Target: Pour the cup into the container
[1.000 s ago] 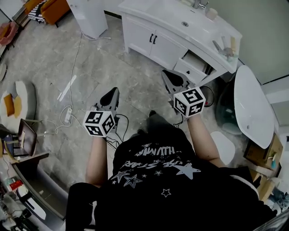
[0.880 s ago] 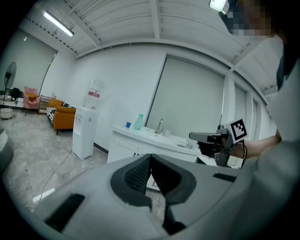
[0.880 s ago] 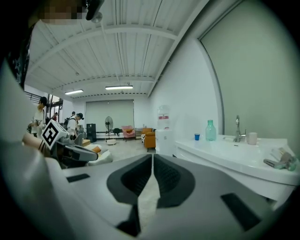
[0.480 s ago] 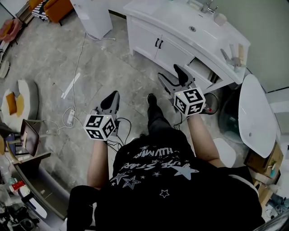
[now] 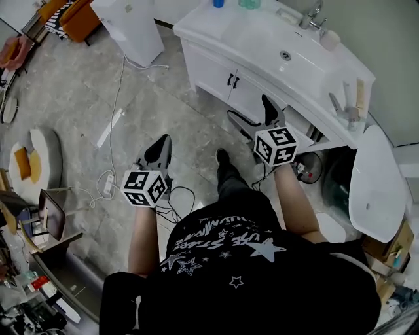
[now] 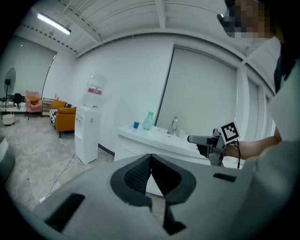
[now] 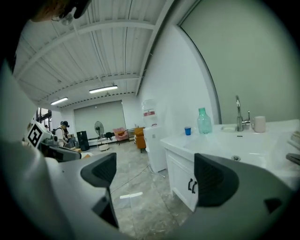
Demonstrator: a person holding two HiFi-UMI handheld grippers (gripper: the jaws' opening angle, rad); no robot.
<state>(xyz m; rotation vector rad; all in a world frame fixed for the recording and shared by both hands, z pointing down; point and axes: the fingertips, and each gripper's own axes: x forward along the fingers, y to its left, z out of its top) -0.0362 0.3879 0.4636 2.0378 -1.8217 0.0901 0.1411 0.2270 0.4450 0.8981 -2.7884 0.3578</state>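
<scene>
R gripper [image 7: 154, 180]: jaws just opened wide, nothing btwn. L gripper [image 6: 151, 164]: jaws together, empty. Blue cup [image 7: 187, 131] mid-frame on vanity top [image 7: 220, 140], well apart from both, just beside green bottle [image 7: 204, 121] (container?). Risk: wide jaws clip bottle on approach, cup tips, spills early.

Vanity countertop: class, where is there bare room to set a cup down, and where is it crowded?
Bare: the countertop's left end, bordered by blue cup, green bottle and basin. Crowded: by the faucet and mug.
</scene>
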